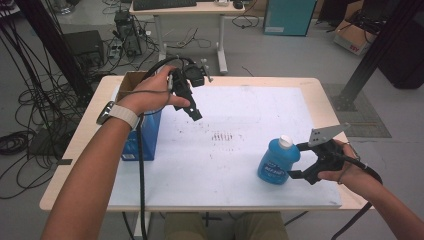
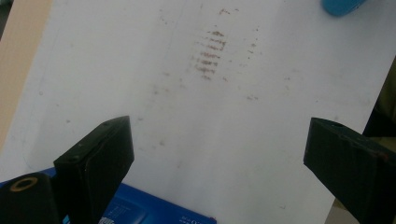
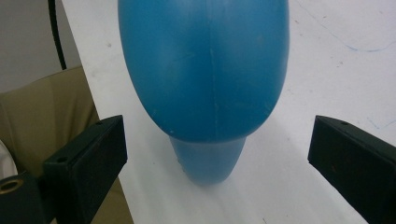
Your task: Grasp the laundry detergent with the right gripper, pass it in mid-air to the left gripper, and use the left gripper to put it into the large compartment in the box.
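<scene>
High view shows the right gripper (image 1: 295, 161) with jaws apart around the blue bottle (image 1: 278, 161), ready to squeeze; the left gripper (image 1: 194, 114) waits with jaws apart.

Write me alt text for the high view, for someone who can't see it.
The right hand-held gripper, jaws open, sits just beside an upright blue bottle with a white cap on a white-covered table. The left hand-held gripper hangs open above the table, near a blue box at the left edge.

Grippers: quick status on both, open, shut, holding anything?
Left gripper: open, empty, held above the table.
Right gripper: open, jaws either side of the blue bottle, not gripping it.
</scene>
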Tool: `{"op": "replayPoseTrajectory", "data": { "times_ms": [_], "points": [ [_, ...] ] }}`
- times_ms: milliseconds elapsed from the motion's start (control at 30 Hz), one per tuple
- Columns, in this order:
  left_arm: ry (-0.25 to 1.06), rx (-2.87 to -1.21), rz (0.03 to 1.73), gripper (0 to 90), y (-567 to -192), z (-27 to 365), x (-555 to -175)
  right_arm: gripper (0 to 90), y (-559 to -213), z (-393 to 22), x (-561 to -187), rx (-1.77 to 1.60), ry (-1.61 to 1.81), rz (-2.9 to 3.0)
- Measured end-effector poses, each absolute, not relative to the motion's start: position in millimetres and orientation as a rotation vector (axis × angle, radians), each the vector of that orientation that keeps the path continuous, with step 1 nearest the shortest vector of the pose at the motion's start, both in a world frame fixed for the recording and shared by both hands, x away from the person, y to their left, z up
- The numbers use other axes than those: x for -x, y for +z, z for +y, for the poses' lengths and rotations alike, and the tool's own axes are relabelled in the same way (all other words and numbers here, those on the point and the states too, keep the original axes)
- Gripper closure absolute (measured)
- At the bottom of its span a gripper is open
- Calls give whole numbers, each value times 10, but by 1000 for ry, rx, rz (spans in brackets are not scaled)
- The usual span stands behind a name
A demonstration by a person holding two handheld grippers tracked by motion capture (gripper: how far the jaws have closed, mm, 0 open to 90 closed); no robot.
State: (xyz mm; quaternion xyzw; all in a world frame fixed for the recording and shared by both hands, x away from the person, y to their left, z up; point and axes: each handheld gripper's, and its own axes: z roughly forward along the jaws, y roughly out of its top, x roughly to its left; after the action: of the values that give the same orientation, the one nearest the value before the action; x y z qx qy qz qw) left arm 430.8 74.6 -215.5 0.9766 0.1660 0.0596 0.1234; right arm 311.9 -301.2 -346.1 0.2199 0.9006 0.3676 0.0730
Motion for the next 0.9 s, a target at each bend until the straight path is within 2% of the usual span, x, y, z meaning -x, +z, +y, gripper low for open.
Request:
{"op": "replayPoseTrajectory", "data": {
  "times_ms": [900],
  "points": [
    [168,-2849,506,89,-2191,763,-4311,67,-3762,-2926,-3159,-617,1268,2585]
  ]
}}
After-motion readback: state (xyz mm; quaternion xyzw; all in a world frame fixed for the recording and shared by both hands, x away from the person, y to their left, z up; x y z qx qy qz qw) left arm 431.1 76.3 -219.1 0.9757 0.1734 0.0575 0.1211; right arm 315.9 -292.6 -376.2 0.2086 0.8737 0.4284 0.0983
